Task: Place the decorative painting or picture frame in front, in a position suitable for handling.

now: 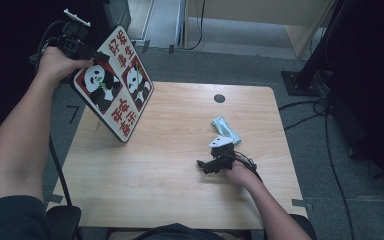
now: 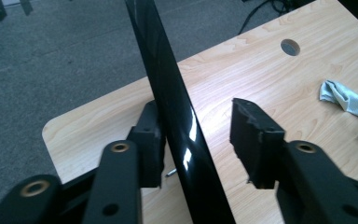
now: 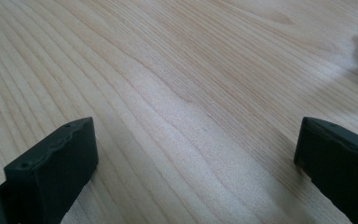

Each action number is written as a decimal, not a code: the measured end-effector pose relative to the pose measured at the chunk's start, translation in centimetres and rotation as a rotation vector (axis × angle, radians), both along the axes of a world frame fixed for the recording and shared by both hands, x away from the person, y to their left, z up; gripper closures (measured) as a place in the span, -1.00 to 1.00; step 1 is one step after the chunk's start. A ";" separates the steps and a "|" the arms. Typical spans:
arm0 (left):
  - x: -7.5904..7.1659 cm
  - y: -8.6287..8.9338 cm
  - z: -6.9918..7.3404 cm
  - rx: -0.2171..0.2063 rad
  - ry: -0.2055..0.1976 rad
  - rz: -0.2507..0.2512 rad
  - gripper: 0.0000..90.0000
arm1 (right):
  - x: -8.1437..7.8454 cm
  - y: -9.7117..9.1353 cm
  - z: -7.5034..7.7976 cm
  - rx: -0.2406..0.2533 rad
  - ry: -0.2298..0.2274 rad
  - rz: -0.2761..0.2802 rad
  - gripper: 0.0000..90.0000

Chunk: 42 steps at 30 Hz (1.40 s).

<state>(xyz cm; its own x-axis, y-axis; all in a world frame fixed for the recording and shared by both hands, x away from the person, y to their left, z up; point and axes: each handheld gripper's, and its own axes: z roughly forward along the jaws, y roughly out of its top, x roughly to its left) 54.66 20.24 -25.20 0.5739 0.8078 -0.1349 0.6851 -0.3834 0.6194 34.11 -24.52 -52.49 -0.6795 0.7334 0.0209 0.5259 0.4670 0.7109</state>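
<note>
Red and white, with pandas painted on it, the board (image 1: pixel 114 82) stands tilted over the left side of the wooden table (image 1: pixel 170 190), and its low corner looks to be touching the wood or just above it. At the board's top corner is the left claw (image 1: pixel 92 62), and the board's black edge runs between its two jaws. One pad (image 2: pixel 149 135) touches the board, but the other pad (image 2: pixel 251 140) stands apart with a gap, so the claw is not squeezing yet. That is my worry. With only one side touching, I think the board could slide, tip over and slap flat on the table, or slip off the left edge onto the grey floor. Its edge looks shiny and smooth, so even a squeeze could let it slip if the claw bites too near the corner. Farther right, a small pale blue cloth (image 1: pixel 226 129) lies crumpled on the table. Just beside it the right claw (image 1: pixel 205 166) rests low on the wood, jaws wide apart, holding nothing. It sits well apart from the board, so I think it could not catch the board if it fell.
</note>
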 end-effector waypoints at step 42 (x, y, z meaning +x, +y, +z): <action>-3.6 -4.3 3.4 0.103 0.088 -0.180 0.75 | 0.1 -0.1 0.0 -0.001 0.003 0.015 -1.00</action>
